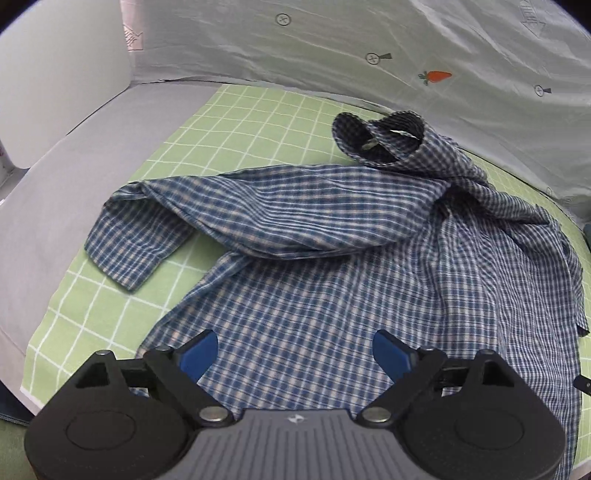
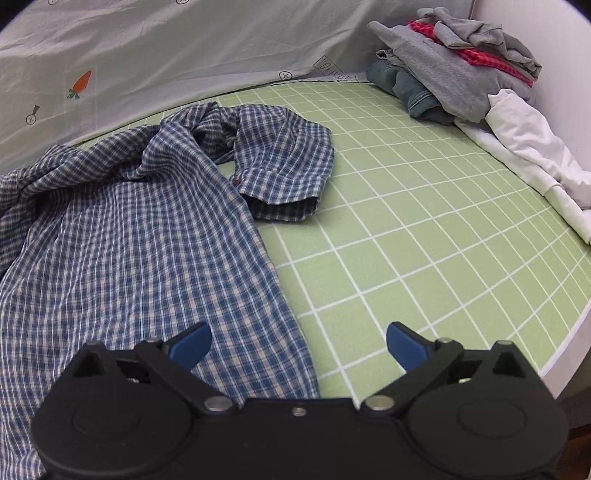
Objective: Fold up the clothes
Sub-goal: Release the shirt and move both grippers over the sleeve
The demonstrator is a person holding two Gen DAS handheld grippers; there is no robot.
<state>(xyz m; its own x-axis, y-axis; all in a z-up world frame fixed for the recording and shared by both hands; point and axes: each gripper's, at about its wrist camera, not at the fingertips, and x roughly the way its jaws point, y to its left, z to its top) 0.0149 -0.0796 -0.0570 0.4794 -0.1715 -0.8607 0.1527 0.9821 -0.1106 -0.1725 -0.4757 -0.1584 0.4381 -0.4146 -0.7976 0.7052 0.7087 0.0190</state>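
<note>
Plaid shirt [image 1: 332, 280] lies crumpled and unfolded on the green grid cloth [image 1: 236, 122], roughly at the cloth's middle-left as seen from the right wrist. Body of the shirt is spread toward the near edge of the cloth; collar [image 1: 384, 136] is bunched up at the far side, close to the grey printed sheet [image 1: 369, 33] hanging behind.

One sleeve [image 1: 147, 229] is folded across the shirt's upper part, cuff resting on the cloth on the shirt's left. The other sleeve [image 2: 284, 162] is bent over beside the shirt's right edge, cuff on the cloth.

Left gripper [image 1: 291, 354]: jaws spread wide, nothing between them, blue fingertips [image 1: 199, 354] over the shirt's lower body. Contact with fabric: can't tell.

Right gripper [image 2: 299, 345]: also spread wide and empty. Left fingertip [image 2: 190, 345] is over the shirt's right hem, the other fingertip [image 2: 406, 347] over bare cloth just beside the shirt.

Pile of clothes [image 2: 454, 62] (grey, red, denim) sits at the far right corner of the cloth, well apart from the shirt. A white garment [image 2: 535, 155] lies along the cloth's right edge, next to the pile.
</note>
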